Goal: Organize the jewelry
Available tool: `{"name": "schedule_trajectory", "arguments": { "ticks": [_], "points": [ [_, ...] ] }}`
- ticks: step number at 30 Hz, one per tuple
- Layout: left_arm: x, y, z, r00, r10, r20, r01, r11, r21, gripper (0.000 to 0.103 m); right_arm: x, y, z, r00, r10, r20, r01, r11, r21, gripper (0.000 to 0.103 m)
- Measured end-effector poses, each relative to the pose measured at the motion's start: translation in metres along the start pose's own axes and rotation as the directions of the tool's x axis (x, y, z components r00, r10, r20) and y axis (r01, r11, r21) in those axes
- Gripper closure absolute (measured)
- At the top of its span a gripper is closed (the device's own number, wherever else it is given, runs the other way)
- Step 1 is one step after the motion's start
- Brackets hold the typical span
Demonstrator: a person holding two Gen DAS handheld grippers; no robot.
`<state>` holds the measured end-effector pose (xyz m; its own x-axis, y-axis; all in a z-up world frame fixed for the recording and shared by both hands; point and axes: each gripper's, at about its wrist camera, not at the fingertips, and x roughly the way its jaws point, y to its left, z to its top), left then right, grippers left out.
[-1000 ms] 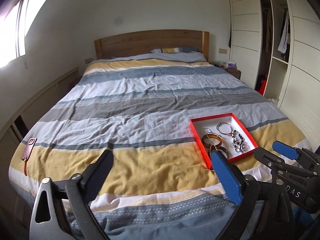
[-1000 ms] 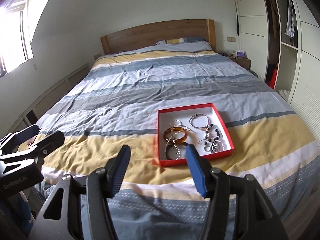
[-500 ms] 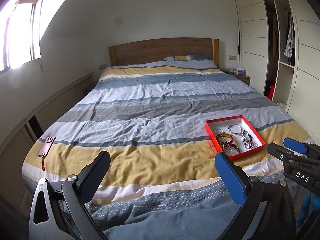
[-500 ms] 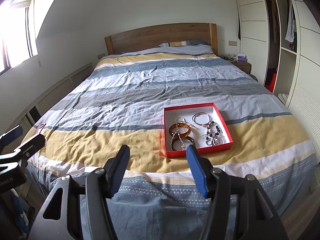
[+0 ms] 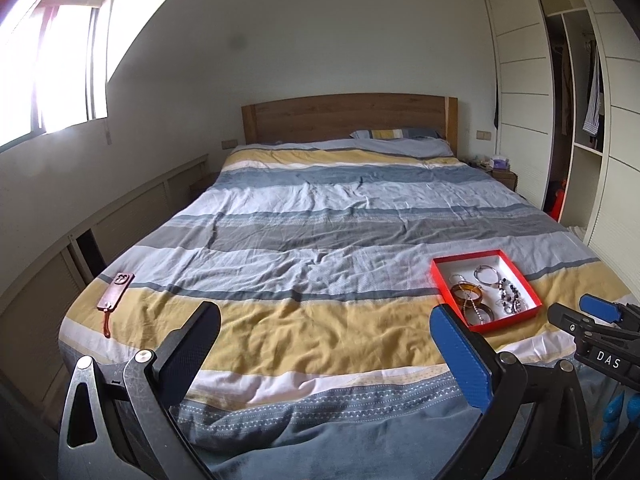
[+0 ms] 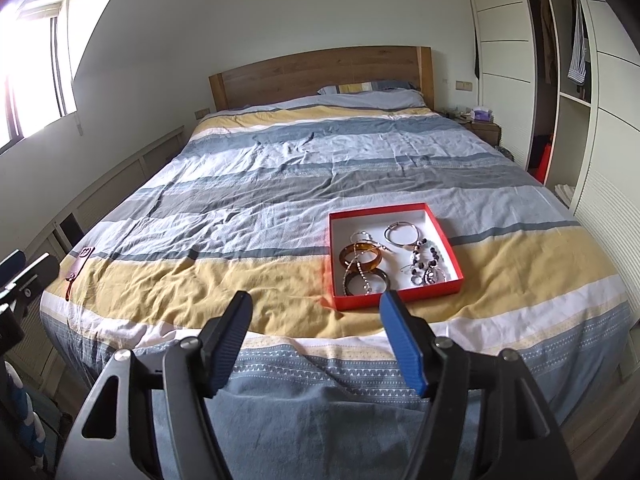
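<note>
Red shallow box [image 6: 400,298], white inside, open, lying flat on yellow stripe of bed [image 6: 240,216] near foot edge. Inside: amber bangle [image 6: 360,256] left of middle, dark bangle [image 6: 366,282] just in front, silver hoop bracelet [image 6: 402,235] behind, beaded bracelet [image 6: 424,256] at right, thin chain across bangles.

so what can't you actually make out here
- Jewelry in the red tray, right wrist view: small and tangled, so the piece count is unclear; the right hand-held gripper hides the tray's near edge.
- Brown case, left wrist view: too small to identify.
- Wardrobe: cut by the edge.
</note>
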<state>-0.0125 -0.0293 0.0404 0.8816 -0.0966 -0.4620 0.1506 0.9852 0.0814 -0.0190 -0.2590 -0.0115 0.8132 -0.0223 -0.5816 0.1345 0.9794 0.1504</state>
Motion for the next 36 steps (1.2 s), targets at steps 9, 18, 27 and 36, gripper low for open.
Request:
{"name": "schedule_trajectory", "arguments": {
  "ticks": [9, 18, 27, 36],
  "points": [
    [-0.006, 0.005, 0.001, 0.999, 0.019, 0.039, -0.018, 1.000, -0.007, 0.001, 0.010, -0.003, -0.002, 0.999, -0.039, 0.004, 0.039, 0.999, 0.008, 0.038],
    [0.007, 0.004, -0.005, 1.000, 0.026, 0.007, -0.026, 1.000, -0.005, 0.001, 0.022, -0.015, -0.007, 0.997, -0.070, -0.013, 0.070, 0.997, 0.035, 0.038],
    [0.027, 0.004, -0.009, 0.999, 0.029, -0.041, -0.030, 1.000, -0.004, 0.001, 0.037, -0.019, -0.012, 0.996, -0.082, -0.041, 0.083, 0.996, 0.034, 0.038],
    [0.046, 0.003, -0.017, 0.995, 0.035, -0.089, -0.036, 0.999, -0.001, 0.001, 0.054, -0.021, -0.018, 0.993, -0.088, -0.079, 0.090, 0.995, 0.030, 0.038]
  ]
}}
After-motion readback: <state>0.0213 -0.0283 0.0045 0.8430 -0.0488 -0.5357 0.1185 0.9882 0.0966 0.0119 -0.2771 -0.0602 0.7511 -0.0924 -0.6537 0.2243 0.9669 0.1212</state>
